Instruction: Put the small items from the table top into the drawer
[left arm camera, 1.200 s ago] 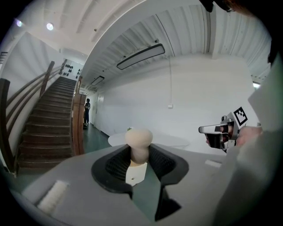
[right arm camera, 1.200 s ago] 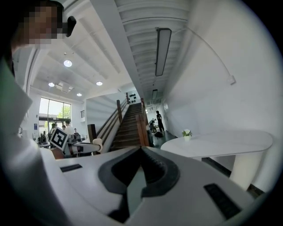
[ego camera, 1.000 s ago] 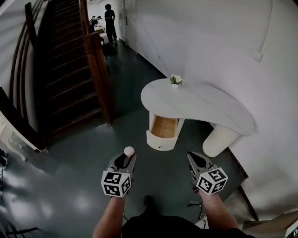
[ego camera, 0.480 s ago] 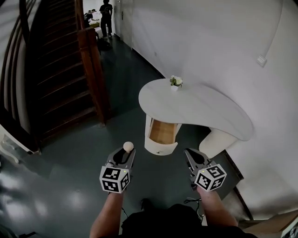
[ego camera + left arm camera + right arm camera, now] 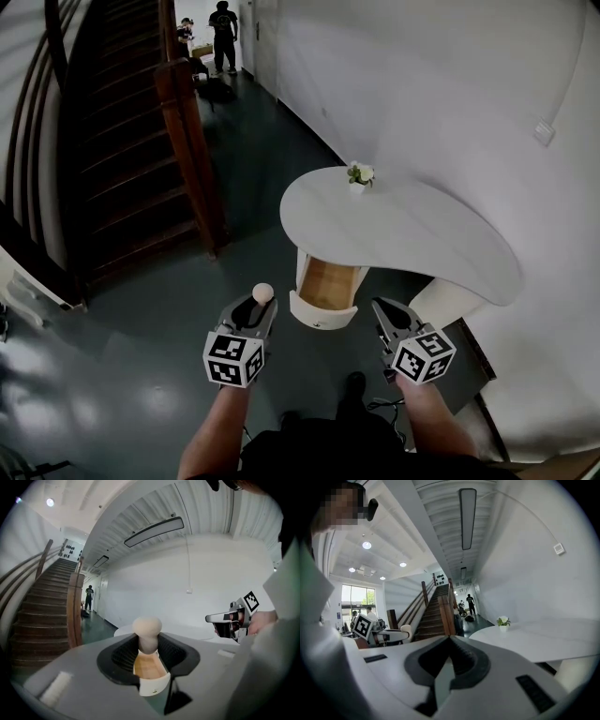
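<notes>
Head view: an open wood-lined drawer (image 5: 328,279) juts below the near edge of the curved white table (image 5: 412,234), and a small potted plant (image 5: 359,174) stands at its far edge. Left gripper view: the left gripper (image 5: 148,645) pinches the stem of a cream round-headed peg (image 5: 147,626). Right gripper view: the right gripper (image 5: 450,641) has its jaws pressed together, empty.

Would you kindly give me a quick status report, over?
Left gripper shut on cream round-headed peg. Right gripper shut, empty. Drawer open, ahead under white table. Nothing blocking it.
</notes>
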